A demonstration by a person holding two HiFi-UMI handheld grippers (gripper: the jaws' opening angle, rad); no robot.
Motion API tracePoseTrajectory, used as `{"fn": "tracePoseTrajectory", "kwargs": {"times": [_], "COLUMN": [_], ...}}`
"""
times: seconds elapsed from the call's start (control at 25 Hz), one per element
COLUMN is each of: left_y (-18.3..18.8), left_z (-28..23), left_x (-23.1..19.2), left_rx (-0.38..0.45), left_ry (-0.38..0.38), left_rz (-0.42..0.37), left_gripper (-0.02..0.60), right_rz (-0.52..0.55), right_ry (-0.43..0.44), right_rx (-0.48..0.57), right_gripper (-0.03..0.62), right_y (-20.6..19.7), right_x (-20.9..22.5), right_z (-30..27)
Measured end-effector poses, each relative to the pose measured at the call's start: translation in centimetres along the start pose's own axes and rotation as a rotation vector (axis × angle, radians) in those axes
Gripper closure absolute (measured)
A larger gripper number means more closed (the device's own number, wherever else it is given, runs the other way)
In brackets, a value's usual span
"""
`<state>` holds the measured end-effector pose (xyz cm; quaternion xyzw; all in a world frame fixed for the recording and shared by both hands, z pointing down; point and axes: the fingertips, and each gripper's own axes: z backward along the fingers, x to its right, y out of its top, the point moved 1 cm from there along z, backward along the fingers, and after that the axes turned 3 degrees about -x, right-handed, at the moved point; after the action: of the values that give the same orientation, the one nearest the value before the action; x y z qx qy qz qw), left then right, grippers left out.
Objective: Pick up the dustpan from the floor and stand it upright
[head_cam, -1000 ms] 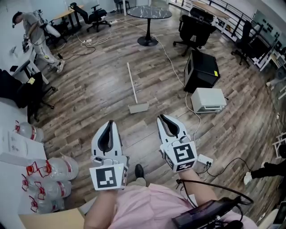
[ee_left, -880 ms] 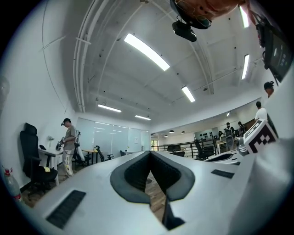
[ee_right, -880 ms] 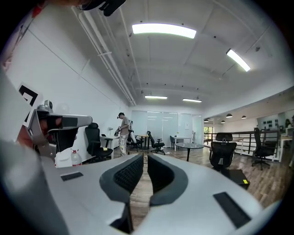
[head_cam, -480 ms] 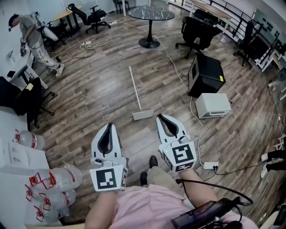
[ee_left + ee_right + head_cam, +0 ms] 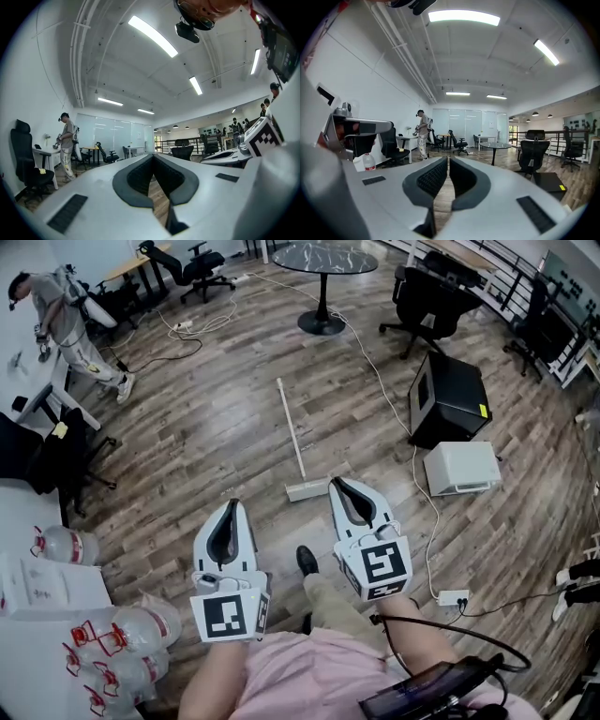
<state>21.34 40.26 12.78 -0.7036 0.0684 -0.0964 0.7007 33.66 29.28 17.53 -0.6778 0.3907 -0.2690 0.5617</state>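
Evidently it's the approach step: left tongs (image 5: 232,506) and right tongs (image 5: 339,483) sit closed, empty; next, open one over the dustpan (image 5: 306,490) mid-frame.

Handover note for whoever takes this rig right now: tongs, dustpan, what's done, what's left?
Left tongs: shut, empty, held low ahead of the person.
Right tongs: shut, empty, alongside.
Dustpan: flat on the wooden floor just beyond the tongs, long handle pointing away toward the round table.
Done: nothing; dustpan not yet gripped.
Left: open tongs, probably grip the handle, and stand it upright.
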Motion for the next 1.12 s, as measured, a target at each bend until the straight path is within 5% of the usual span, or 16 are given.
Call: {"fn": "tracePoseTrajectory", "kwargs": {"times": [0.52,0.88,1.12], "left_y": [-0.8,0.6,-1.7], "left_z": [-17.5,-23.8,-26.8], "left_x": [-5.6,-9.8,-13.7], "left_rx": [-0.045,-0.02,-0.039], "left_ry": [0.022,0.061,0.071], "left_rz": [-0.022,-0.042,-0.003], "left_gripper": [0.572,0.572,0.572], "right_rz": [-0.024,-0.005,0.0], "right_ry": [0.038,0.055,0.053], "right_rx": [-0.029,-0.001,-0.029], "right_gripper": [0.582,0.583,0.583], "right_y": [2.3,5.3,4.7], "right_x": [7.9,10.1,9.7], "right_z": [-17.5,-25.2,-30.2]}}
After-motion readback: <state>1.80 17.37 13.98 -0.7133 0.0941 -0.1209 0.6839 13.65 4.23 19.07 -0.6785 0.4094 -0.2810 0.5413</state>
